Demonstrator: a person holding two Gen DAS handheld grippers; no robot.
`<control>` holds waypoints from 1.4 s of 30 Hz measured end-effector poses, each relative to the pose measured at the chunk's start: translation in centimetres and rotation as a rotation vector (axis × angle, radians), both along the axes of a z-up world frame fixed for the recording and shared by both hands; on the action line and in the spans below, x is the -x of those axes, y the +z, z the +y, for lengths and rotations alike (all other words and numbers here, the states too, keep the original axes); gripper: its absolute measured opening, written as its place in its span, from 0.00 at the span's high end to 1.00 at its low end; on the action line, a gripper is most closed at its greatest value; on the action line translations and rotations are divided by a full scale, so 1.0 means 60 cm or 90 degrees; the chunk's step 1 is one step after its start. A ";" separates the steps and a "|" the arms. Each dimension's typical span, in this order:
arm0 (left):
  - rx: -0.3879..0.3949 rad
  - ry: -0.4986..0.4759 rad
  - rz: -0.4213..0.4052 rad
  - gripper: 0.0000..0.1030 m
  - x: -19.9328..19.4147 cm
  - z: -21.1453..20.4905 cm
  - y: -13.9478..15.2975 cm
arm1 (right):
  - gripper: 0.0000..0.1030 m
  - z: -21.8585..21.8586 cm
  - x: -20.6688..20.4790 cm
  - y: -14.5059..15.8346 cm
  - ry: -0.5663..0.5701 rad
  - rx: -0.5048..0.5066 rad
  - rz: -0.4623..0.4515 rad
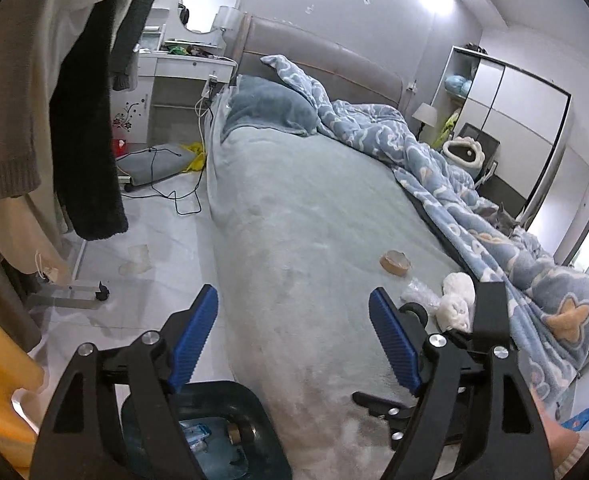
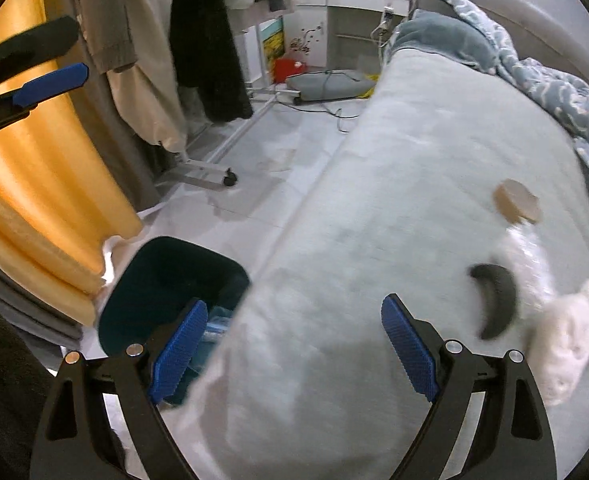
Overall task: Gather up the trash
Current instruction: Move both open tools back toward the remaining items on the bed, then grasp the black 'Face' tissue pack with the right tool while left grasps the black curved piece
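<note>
A dark blue bin point(image 1: 254, 396) stands on the floor against the bed's near corner, with a clear plastic bottle point(image 1: 194, 434) inside. My left gripper point(image 1: 294, 296) is open and empty above the bin and the bed's edge. On the bed lie a brown tape roll point(image 1: 394, 262), clear plastic wrap point(image 1: 418, 292) and crumpled white tissue point(image 1: 458, 304). In the right wrist view my right gripper point(image 2: 294, 302) hangs open and empty over the bed, beside the bin point(image 2: 198, 248). To its right lie a dark curved piece point(image 2: 498, 300), the tissue point(image 2: 574, 336), the wrap point(image 2: 530, 264) and the tape roll point(image 2: 516, 202).
A clothes rack point(image 2: 206, 172) with hanging coats and an orange curtain point(image 2: 34, 200) line the left side. Cables point(image 1: 174, 196) and a grey cushion point(image 1: 154, 160) lie on the floor by a white dressing table point(image 1: 190, 64). A blue patterned blanket point(image 1: 474, 200) covers the bed's right side.
</note>
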State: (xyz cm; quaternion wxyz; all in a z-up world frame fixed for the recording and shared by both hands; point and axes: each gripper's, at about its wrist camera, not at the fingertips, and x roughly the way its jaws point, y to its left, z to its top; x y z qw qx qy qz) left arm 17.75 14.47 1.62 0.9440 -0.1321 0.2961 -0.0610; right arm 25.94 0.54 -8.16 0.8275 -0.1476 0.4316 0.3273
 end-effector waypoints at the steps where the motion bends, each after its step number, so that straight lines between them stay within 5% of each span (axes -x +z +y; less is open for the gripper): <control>1: 0.000 -0.002 0.003 0.22 -0.003 -0.005 -0.002 | 0.13 -0.013 -0.002 0.001 -0.005 0.000 -0.002; 24: 0.015 -0.061 0.067 0.23 -0.076 -0.141 -0.063 | 0.12 -0.218 0.000 0.035 -0.086 -0.033 -0.048; 42: 0.061 -0.120 0.138 0.45 -0.133 -0.233 -0.137 | 0.13 -0.283 0.004 -0.021 -0.058 -0.035 0.006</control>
